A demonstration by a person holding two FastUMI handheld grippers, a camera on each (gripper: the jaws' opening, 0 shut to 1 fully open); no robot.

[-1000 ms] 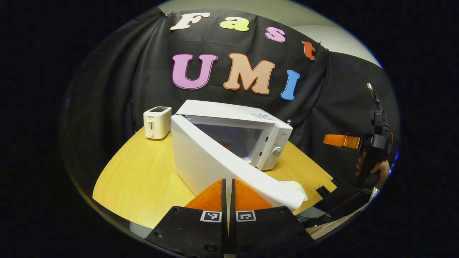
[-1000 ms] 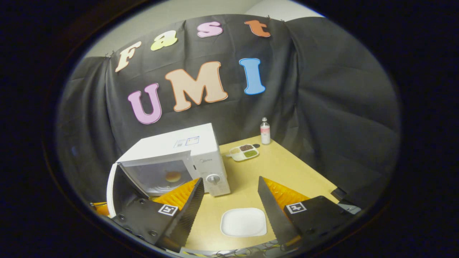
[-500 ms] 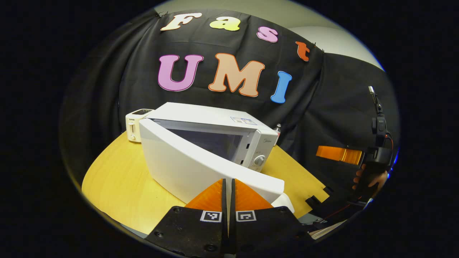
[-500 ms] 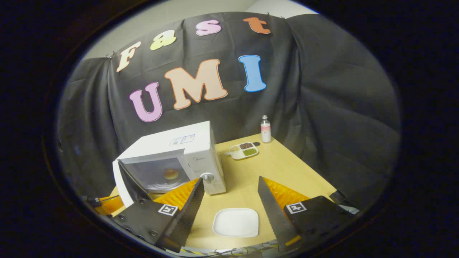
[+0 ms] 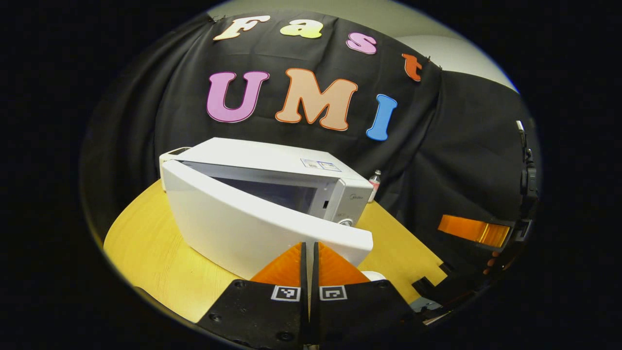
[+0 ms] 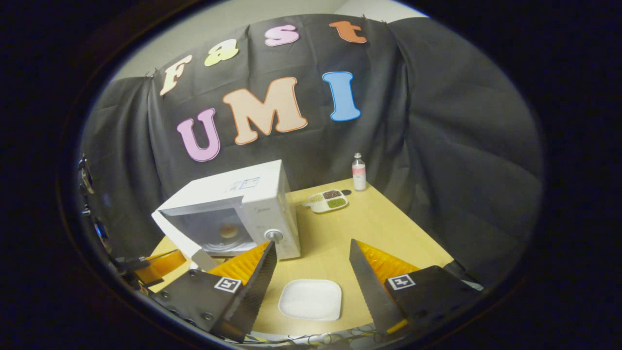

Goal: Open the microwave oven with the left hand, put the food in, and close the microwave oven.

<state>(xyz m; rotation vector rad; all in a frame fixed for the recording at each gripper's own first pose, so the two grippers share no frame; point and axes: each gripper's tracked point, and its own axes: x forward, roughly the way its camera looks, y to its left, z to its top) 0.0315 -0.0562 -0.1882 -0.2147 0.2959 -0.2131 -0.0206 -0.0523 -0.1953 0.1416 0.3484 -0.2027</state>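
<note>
- Left gripper view, nearest: the left gripper has its jaws pressed together with nothing between them, and its tip is against the outer face of the white microwave door. I judge it pushes the door closed.
- Right gripper view: the right gripper hangs with its jaws wide apart and empty above the empty white square plate, which lies near the front edge of the yellow wooden desk.
- The door is partly open; a gap remains at the latch side.
- The round orange-brown food lies inside the white microwave oven.
- Farther right, the desk has free room.
</note>
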